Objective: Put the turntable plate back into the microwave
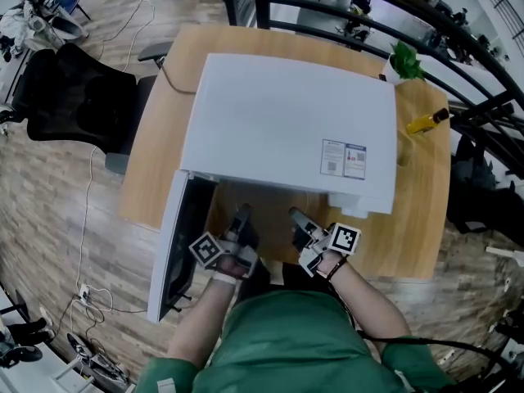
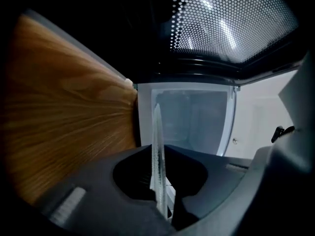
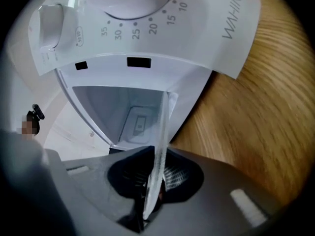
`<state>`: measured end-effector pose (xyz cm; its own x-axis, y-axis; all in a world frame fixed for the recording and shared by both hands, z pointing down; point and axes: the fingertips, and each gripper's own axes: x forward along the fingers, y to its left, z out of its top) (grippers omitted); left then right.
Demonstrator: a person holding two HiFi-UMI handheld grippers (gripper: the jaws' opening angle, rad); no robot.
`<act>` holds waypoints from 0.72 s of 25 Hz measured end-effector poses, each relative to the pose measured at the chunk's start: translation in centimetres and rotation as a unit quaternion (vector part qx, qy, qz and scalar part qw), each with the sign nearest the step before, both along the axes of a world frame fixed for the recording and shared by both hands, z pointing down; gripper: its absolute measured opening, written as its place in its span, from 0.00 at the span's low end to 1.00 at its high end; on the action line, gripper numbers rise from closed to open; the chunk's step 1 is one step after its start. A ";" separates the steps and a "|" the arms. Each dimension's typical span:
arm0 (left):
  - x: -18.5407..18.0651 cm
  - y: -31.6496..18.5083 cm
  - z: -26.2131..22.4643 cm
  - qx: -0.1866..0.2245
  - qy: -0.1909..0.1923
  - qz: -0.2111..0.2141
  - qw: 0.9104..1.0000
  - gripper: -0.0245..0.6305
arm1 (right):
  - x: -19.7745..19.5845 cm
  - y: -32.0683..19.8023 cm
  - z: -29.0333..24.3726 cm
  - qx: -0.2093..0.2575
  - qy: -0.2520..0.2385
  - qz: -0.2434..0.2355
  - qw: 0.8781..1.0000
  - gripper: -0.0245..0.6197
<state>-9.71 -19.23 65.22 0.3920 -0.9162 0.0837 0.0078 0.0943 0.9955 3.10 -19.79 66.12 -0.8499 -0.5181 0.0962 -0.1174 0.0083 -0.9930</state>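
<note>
- Your left gripper (image 1: 241,216) has its fingers closed on the rim of the clear, round glass turntable plate (image 2: 157,146). In the left gripper view the plate shows edge-on as a thin pale sliver pinched between the dark jaws.
- Your right gripper (image 1: 296,218) is likewise clamped on the same plate, on its opposite rim. The glass edge runs straight out from between the jaws in the right gripper view.
- The plate hangs between the two grippers, just in front of the open cavity (image 3: 123,112) of the boxy white microwave (image 1: 278,121). How far its leading edge reaches inside cannot be told.
- The microwave's door (image 1: 176,252) stands swung open on your left, and its perforated window (image 2: 231,18) fills the top of the left gripper view.
- The white control panel (image 3: 147,28), with its numbered timer scale, sits above the cavity in the right gripper view.
- The microwave rests on a light wooden table (image 1: 417,203), where a yellow bottle (image 1: 426,123) and a small green plant (image 1: 405,60) stand near the far right corner.
- A black office chair (image 1: 78,97) stands beside the table on the left.
</note>
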 end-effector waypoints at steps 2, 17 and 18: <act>-0.2 -0.3 0.2 -0.004 -0.008 -0.001 1.000 0.09 | -0.1 -0.2 0.1 0.000 0.006 0.003 1.000 0.11; -0.6 -2.4 0.7 -0.024 0.004 -0.032 0.999 0.11 | -2.6 1.5 0.1 -0.012 0.022 -0.023 0.999 0.28; -0.6 -2.6 0.7 -0.025 0.005 -0.034 0.999 0.11 | -2.8 2.1 0.4 -0.017 0.026 -0.029 0.999 0.28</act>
<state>-10.35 -21.86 65.89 0.3306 -0.9354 0.1256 0.0261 0.1421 0.9895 0.31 -17.67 66.51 -0.8713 -0.4646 0.1583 -0.1700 -0.0168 -0.9853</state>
